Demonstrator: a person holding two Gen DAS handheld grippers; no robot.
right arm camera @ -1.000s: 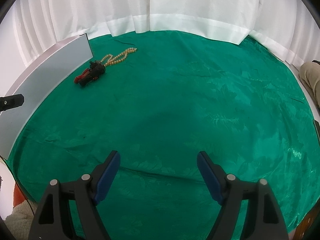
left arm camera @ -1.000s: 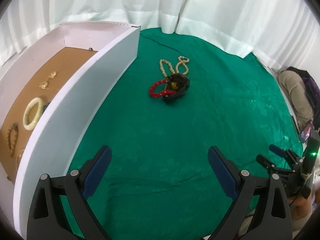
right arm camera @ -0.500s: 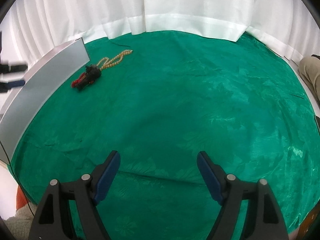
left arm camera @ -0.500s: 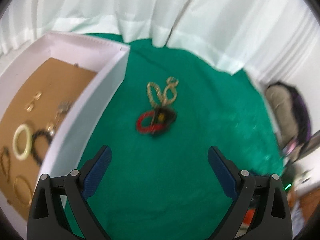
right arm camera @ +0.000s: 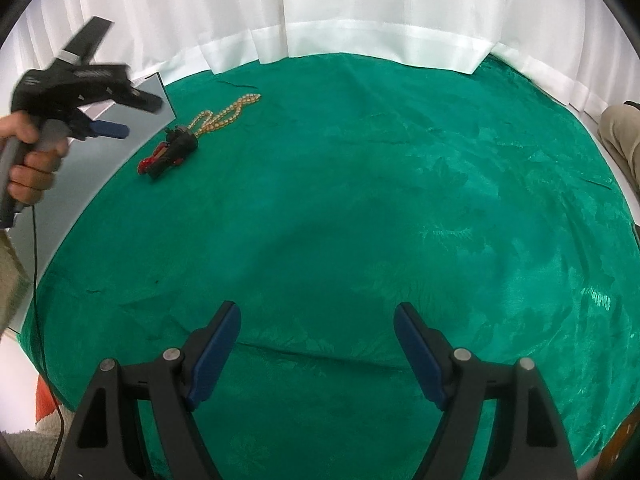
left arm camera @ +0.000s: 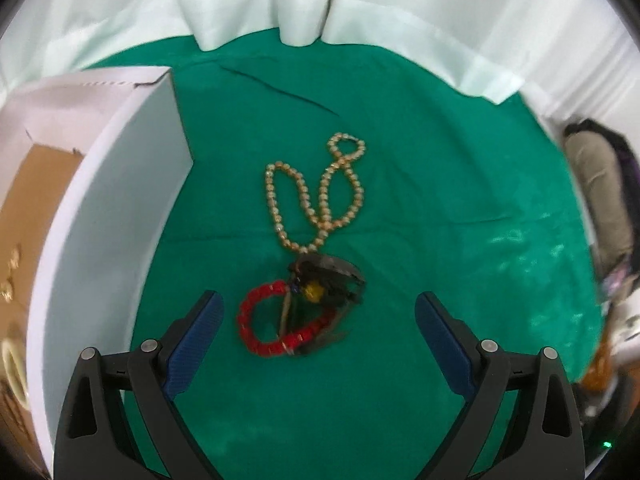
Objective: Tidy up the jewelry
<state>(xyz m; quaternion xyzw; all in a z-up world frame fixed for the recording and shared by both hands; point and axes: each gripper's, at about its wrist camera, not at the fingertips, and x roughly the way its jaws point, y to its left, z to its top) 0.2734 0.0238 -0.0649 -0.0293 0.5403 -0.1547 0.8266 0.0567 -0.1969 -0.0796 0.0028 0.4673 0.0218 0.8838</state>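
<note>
A red bead bracelet [left arm camera: 264,320] lies tangled with a dark bracelet [left arm camera: 332,272] on the green cloth. A golden bead necklace [left arm camera: 316,188] lies looped just beyond them. My left gripper [left arm camera: 318,300] hovers open above this pile, with the red bracelet showing between its blue pads and nothing gripped. From the right wrist view, the left gripper [right arm camera: 136,116] is held by a hand [right arm camera: 32,168] to the left of the pile [right arm camera: 168,156] and necklace [right arm camera: 224,114]. Far from the jewelry, my right gripper [right arm camera: 317,316] stands open over bare cloth.
A white box [left arm camera: 112,208] stands left of the pile. Its brown floor [left arm camera: 36,184] holds a cream bangle [left arm camera: 10,364] and small gold pieces. White curtains ring the cloth. A person's leg [right arm camera: 624,132] shows at the far right.
The left gripper has swung away from the box side and closed in on the jewelry pile, which now looks much nearer. It has entered the right wrist view. The right gripper has stayed put.
</note>
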